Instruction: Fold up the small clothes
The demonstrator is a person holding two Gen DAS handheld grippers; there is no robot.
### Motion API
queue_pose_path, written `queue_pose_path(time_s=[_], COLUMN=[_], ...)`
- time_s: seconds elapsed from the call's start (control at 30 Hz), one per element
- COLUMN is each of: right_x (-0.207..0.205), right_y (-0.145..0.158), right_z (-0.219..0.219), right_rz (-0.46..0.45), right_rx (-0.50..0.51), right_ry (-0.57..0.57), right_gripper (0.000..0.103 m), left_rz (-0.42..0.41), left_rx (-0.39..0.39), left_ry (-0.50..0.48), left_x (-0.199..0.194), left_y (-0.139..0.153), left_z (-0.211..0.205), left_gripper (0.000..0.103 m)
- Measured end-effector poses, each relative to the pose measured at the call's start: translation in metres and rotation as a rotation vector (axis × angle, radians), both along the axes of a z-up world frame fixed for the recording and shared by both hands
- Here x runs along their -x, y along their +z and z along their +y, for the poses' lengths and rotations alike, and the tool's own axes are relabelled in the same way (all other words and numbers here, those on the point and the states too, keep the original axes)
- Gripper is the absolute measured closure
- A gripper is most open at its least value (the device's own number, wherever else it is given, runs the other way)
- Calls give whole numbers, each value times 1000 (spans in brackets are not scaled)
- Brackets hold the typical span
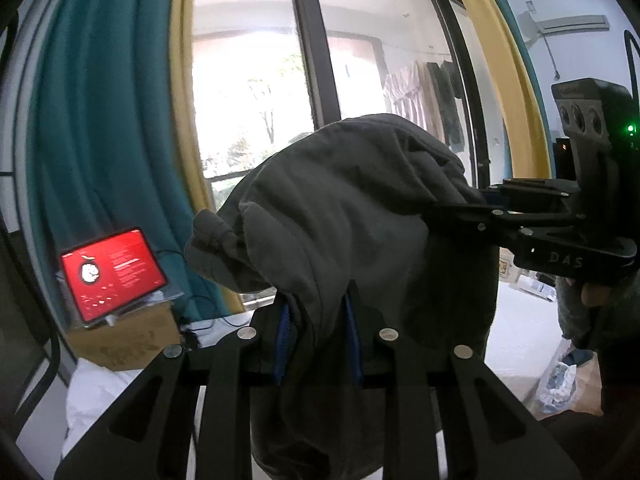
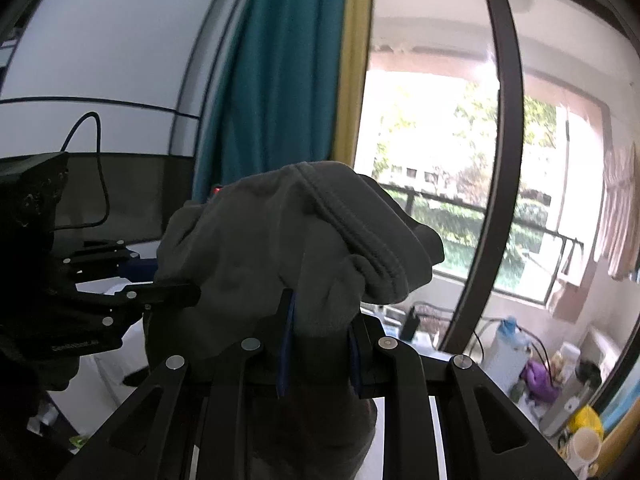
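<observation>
Now, garment: a small dark grey garment hangs in the air in front of the window, bunched and creased, with a stitched hem rolled over at the top.
Left claw: the left claw has its blue pads pinched on a thick fold of the cloth, the jaws narrow with fabric between them.
Right claw: the right claw is likewise closed narrow on another bunch of the same garment; in the left view it reaches in from the right side and bites the cloth's far edge.
Slack: the fabric between the two grips is humped, not taut, and a tail of it droops below the left claw.
Surface below: only slivers of a white surface show beneath; how high the garment hangs above it I cannot tell.
Step, as I judge it: lifting and spreading the piece before it can be laid flat.
Risk one: each claw seems to hold several layers, so pulling apart may leave the garment doubled instead of opened.
Risk two: a thick wad between pads can slide out if the hands jerk apart.
Risk three: uneven corners would give a crooked fold.
Risk four: the claws' cables hang near and might snag.
</observation>
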State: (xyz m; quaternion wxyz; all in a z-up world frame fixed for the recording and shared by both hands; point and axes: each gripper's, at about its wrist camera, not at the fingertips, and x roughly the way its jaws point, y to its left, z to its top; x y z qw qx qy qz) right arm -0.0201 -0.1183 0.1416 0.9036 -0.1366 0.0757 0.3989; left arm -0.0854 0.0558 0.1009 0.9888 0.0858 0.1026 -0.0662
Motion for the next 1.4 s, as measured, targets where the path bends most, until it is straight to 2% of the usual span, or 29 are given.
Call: queue_pose_path(time_s=[0.17,0.47,0.87,1.4], right_x=[7,-4,-67,-136], right_y=[-3,-30,-77,-119], right_z=[21,70,118,159], right_rz=[-2,81,222,341], right_rx=[20,74,126,173], right_ry=[46,102,107,102], right_gripper=[80,80,80,80], left_rz=[6,85,216,339], left_rx=[19,26,49,68], left_ry=[29,92,121,118], left_x=[11,8,-38,-100], left_y=[-2,-28,-62,-90], left_z=[21,51,77,109], left_gripper=[80,80,80,80])
